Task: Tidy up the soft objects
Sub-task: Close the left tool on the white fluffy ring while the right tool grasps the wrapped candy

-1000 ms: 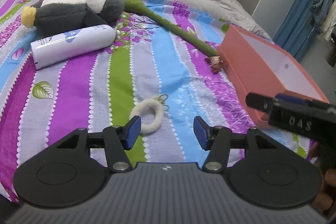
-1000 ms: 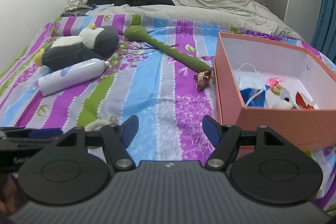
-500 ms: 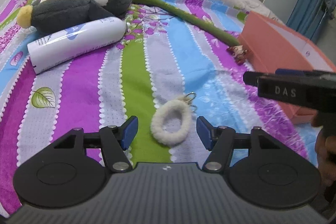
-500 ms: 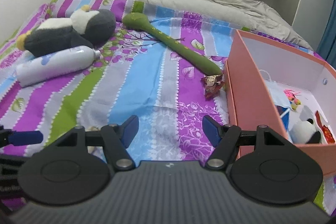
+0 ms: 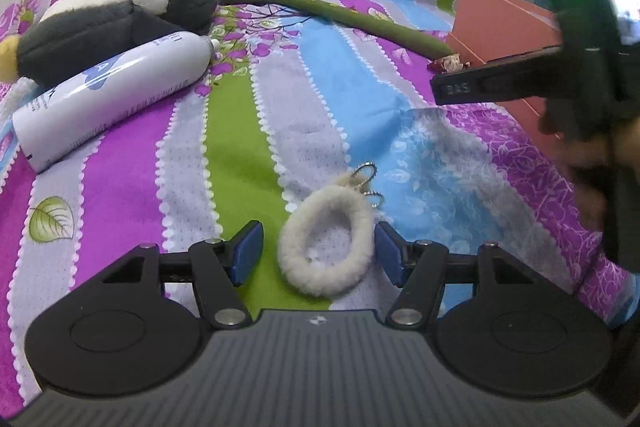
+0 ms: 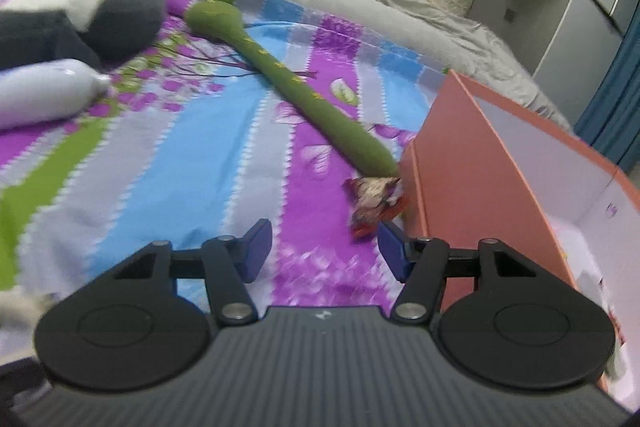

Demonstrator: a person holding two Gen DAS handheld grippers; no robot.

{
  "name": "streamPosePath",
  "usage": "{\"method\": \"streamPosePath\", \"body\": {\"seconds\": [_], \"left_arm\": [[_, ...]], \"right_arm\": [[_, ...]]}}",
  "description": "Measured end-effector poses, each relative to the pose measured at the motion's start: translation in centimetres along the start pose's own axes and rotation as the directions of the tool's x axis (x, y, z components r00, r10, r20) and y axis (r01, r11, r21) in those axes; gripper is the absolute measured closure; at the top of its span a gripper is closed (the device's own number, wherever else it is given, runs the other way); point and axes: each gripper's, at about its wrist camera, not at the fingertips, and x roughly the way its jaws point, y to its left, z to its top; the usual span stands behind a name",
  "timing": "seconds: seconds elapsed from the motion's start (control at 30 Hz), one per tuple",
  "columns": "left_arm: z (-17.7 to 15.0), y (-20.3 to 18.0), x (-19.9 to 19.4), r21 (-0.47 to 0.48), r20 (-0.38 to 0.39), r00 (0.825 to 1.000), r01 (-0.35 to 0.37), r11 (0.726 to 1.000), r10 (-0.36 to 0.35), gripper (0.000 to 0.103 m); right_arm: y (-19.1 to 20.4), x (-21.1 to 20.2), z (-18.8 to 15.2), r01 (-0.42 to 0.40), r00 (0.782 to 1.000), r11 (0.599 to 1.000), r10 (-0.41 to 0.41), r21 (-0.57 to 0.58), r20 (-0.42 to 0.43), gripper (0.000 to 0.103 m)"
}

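Left gripper advanced, spread wide around fluffy ring, right gripper wide, empty.

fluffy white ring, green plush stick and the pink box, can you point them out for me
fluffy white ring (image 5: 294,269), left wrist view, on its lower-left fuzzy band
green plush stick (image 6: 304,95), right wrist view, on the middle of its long shaft
pink box (image 6: 480,163), right wrist view, on its near outer wall

Box interior mostly hidden; penguin plush motion-blurred, cropped.
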Motion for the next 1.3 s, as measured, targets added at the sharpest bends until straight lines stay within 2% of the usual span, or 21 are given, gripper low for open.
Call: {"method": "streamPosePath", "body": {"seconds": [0.17, 0.23, 0.33, 0.43, 0.5, 0.6, 0.8, 0.93, 1.0, 1.07, 1.13, 1.2, 1.23, 1.3], "left_arm": [[0.2, -0.2, 0.6, 0.013, 0.018, 1.000, 0.000, 1.000, 0.000, 0.049], [0.1, -0.5, 0.8, 0.016, 0.013, 1.000, -0.013, 1.000, 0.013, 0.061], [0.0, -1.0, 0.9, 0.019, 0.019, 1.000, -0.018, 1.000, 0.017, 0.070], [0.0, -0.7, 1.0, -0.002, 0.023, 1.000, -0.006, 1.000, 0.006, 0.081], [-0.1, -0.4, 1.0, -0.029, 0.026, 1.000, -0.001, 1.000, 0.001, 0.085], [0.0, 0.1, 1.1, -0.065, 0.028, 0.999, 0.017, 0.998, -0.015, 0.087], [-0.1, 0.0, 1.1, -0.068, 0.034, 0.999, 0.018, 0.998, -0.015, 0.088], [-0.1, 0.1, 1.2, -0.072, 0.037, 0.999, 0.019, 0.997, -0.017, 0.088], [-0.1, 0.2, 1.2, -0.081, 0.040, 0.999, 0.024, 0.996, -0.020, 0.088], [-0.3, 0.3, 1.2, -0.086, 0.045, 0.999, 0.027, 0.996, -0.023, 0.089], [-0.3, 0.3, 1.2, -0.091, 0.049, 0.999, 0.029, 0.995, -0.024, 0.090], [-0.3, 0.4, 1.2, -0.100, 0.051, 0.998, 0.033, 0.994, -0.028, 0.091], [-0.3, 0.5, 1.2, -0.105, 0.053, 0.998, 0.035, 0.994, -0.029, 0.091], [-0.3, 0.5, 1.1, -0.108, 0.056, 0.998, 0.036, 0.993, -0.030, 0.092]], "right_arm": [[0.6, 3.2, 0.5, 0.095, 0.995, 0.993, -0.095, -0.064, -0.005, 0.044], [1.0, 4.2, 0.5, 0.102, 0.995, 0.991, -0.103, -0.084, -0.015, 0.044], [1.7, 5.3, 0.5, 0.121, 0.992, 0.985, -0.123, -0.125, -0.011, 0.049], [2.3, 5.8, 0.5, 0.170, 0.985, 0.971, -0.169, -0.168, 0.021, 0.049], [2.6, 6.1, 0.5, 0.193, 0.981, 0.963, -0.190, -0.186, 0.032, 0.049], [2.8, 6.7, 0.6, 0.233, 0.973, 0.948, -0.227, -0.217, 0.052, 0.049], [2.6, 7.6, 0.7, 0.284, 0.959, 0.926, -0.281, -0.249, 0.045, 0.049], [2.4, 7.8, 0.5, 0.302, 0.952, 0.916, -0.301, -0.262, 0.044, 0.050], [2.4, 7.7, 0.4, 0.290, 0.956, 0.921, -0.291, -0.262, 0.034, 0.051], [2.3, 7.8, 0.4, 0.266, 0.962, 0.930, -0.272, -0.253, 0.012, 0.066], [2.0, 7.7, 0.4, 0.248, 0.967, 0.940, -0.256, -0.233, -0.006, 0.066], [2.0, 7.3, 0.4, 0.237, 0.970, 0.946, -0.245, -0.220, -0.009, 0.069], [2.0, 7.0, 0.3, 0.223, 0.973, 0.952, -0.230, -0.211, -0.009, 0.075], [1.9, 6.1, 0.2, 0.199, 0.979, 0.961, -0.204, -0.193, -0.006, 0.076]]}}
